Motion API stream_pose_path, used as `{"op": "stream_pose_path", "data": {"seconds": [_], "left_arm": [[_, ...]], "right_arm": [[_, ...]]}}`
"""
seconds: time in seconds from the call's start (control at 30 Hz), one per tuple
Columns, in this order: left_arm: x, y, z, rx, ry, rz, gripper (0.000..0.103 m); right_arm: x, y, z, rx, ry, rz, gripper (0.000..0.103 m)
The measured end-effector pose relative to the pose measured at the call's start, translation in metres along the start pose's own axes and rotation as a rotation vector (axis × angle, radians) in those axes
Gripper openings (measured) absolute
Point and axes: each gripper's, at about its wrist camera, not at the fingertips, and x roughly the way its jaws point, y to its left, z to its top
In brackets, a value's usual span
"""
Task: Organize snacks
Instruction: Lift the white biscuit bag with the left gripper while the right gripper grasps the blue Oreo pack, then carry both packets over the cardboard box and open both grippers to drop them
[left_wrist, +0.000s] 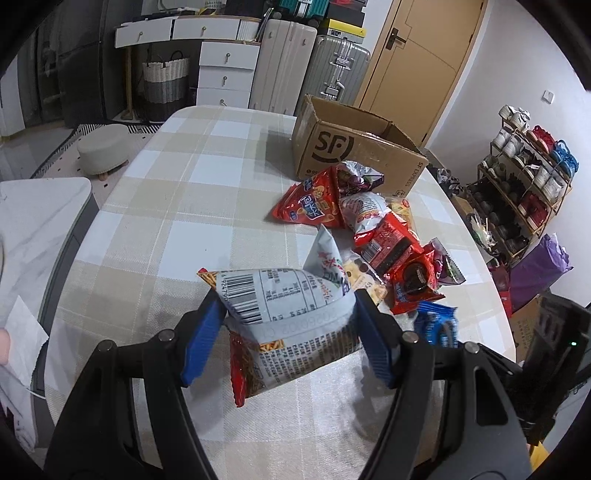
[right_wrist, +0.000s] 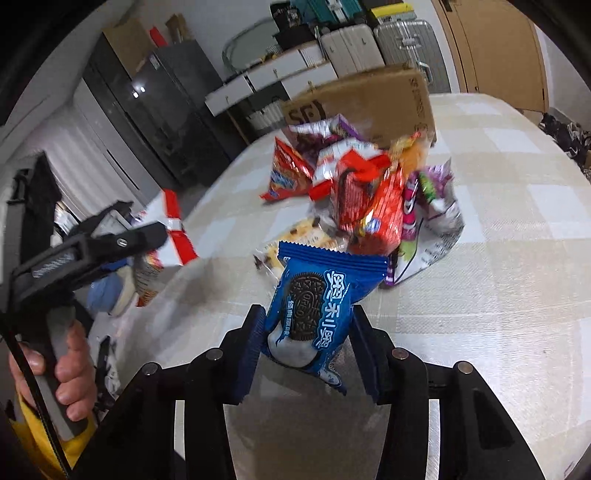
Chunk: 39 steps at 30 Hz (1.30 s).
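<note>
While my left gripper (left_wrist: 288, 328) pinches a grey-white snack bag (left_wrist: 291, 306) above the table (left_wrist: 166, 184), my right gripper (right_wrist: 306, 343) clamps a blue Oreo pack (right_wrist: 314, 306) near the snack pile (right_wrist: 369, 192). Both look picked; next, carry them to the SF box (left_wrist: 354, 155).

Both wrist views close, facing snack pile (left_wrist: 373, 236)

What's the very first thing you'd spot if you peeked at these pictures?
Probably the heap of bright red snack bags in the middle of the checked table, just in front of the open SF cardboard box. Next, the two packets being held: the blue Oreo pack squeezed between the right gripper's jaws, and a pale grey snack bag with a barcode clamped by the left gripper.
</note>
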Motion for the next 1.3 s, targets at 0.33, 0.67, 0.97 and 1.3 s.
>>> {"op": "stream_pose_path", "data": {"seconds": [0.33, 0.67, 0.97, 1.3], "left_arm": [[-0.016, -0.03, 0.013, 0.061, -0.037, 0.035, 0.067], [-0.029, -0.052, 0.056, 0.066, -0.064, -0.046, 0.067], [-0.042, -0.072, 0.115, 0.092, -0.114, -0.063, 0.067], [-0.032, -0.101, 0.195, 0.127, -0.149, -0.042, 0.067]], "right_arm": [[-0.062, -0.004, 0.015, 0.006, -0.148, 0.059, 0.047], [-0.118, 0.003, 0.059, -0.049, -0.277, 0.106, 0.047], [-0.145, 0.017, 0.122, -0.117, -0.342, 0.139, 0.047], [-0.131, 0.022, 0.213, -0.147, -0.345, 0.157, 0.047]]}}
